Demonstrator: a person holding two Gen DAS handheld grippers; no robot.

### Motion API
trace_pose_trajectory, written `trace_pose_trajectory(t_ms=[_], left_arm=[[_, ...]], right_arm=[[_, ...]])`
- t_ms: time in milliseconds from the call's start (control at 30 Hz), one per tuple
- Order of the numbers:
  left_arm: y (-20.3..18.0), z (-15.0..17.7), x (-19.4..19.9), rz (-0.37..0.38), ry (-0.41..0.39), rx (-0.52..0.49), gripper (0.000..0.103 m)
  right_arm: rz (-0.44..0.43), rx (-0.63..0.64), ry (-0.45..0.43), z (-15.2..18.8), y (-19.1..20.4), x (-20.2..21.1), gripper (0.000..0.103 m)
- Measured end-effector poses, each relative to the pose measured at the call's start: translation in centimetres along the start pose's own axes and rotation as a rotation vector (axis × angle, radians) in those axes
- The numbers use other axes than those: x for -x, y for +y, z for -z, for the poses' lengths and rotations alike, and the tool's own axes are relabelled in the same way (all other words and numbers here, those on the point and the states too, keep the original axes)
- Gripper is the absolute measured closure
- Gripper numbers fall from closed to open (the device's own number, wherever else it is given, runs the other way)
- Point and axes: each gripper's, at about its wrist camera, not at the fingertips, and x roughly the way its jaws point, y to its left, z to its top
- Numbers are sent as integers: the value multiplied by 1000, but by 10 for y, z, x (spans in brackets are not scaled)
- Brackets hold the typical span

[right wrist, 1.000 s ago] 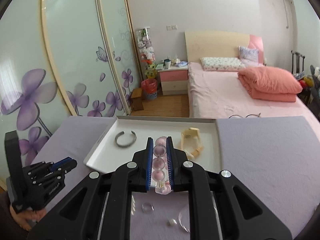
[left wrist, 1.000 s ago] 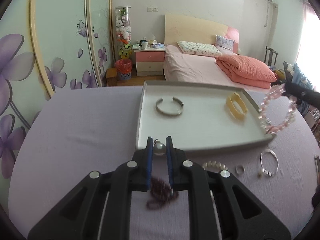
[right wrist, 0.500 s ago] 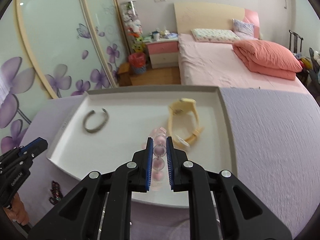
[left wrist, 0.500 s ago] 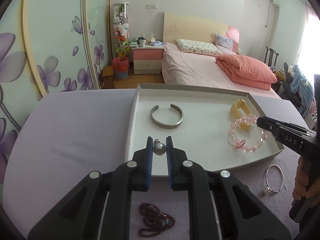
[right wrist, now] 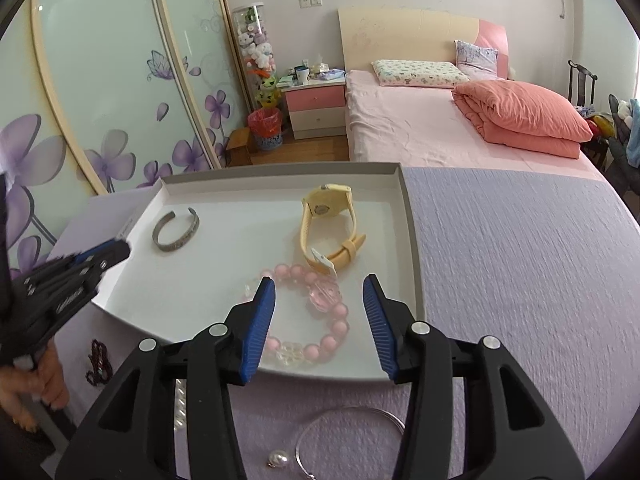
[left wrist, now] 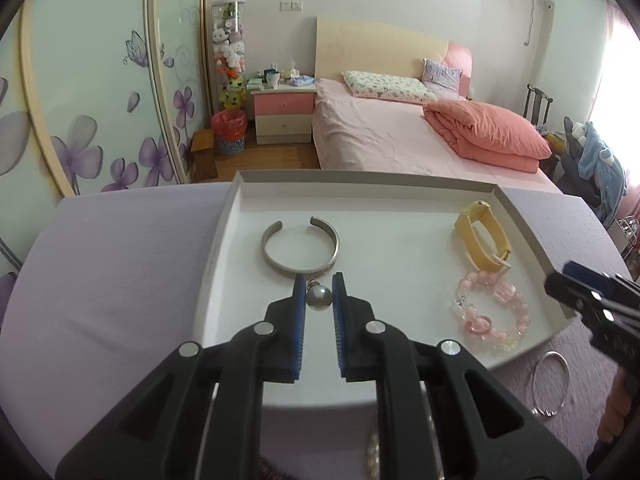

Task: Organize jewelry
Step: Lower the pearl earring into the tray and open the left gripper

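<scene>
A white tray (left wrist: pixel 224 240) lies on the lilac table. In it are a silver cuff (left wrist: pixel 300 246), a yellow watch (left wrist: pixel 482 240) and a pink bead bracelet (left wrist: pixel 490 312). My left gripper (left wrist: pixel 318 294) is shut on a grey pearl pendant (left wrist: pixel 319 297), held over the tray just in front of the cuff. My right gripper (right wrist: pixel 319 308) is open above the pink bead bracelet (right wrist: pixel 316 320), which lies in the tray (right wrist: pixel 412 240) beside the yellow watch (right wrist: pixel 328 232). The cuff (right wrist: pixel 176 232) lies at the tray's left.
On the table in front of the tray lie a thin silver bangle (right wrist: pixel 348 436), a pearl earring (right wrist: pixel 279 459), a white pearl strand (right wrist: pixel 181 400) and a dark red bead string (right wrist: pixel 98 362). A bed (right wrist: pixel 440 128) and a wardrobe stand beyond the table.
My right gripper has opened and let go of the pink bracelet, which now lies in the tray. My left gripper has moved forward over the tray with the pearl pendant.
</scene>
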Motion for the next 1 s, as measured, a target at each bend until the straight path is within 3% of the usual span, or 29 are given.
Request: trace_pose_trajectory(t_ms=[267,633,700,767,1000], left_arm=[[-7,-3,-28,-1,41,-4,90],[-11,-6,-32,-1,34,-7,89],[-12,-7,-31,-3,32,-6,78],[-12,-7,-27,-10,22,-3,53],[7,-6,0,-8,-14,28,43]], right_arm=[[11,34,4,7,-2,-5,55],[11,26,14,13,-4,-7,55],[10,27,14,13,-4,-5,55],[8,28,12,14,-4,-4,55],[-1,40,-5,18,3,8,55]])
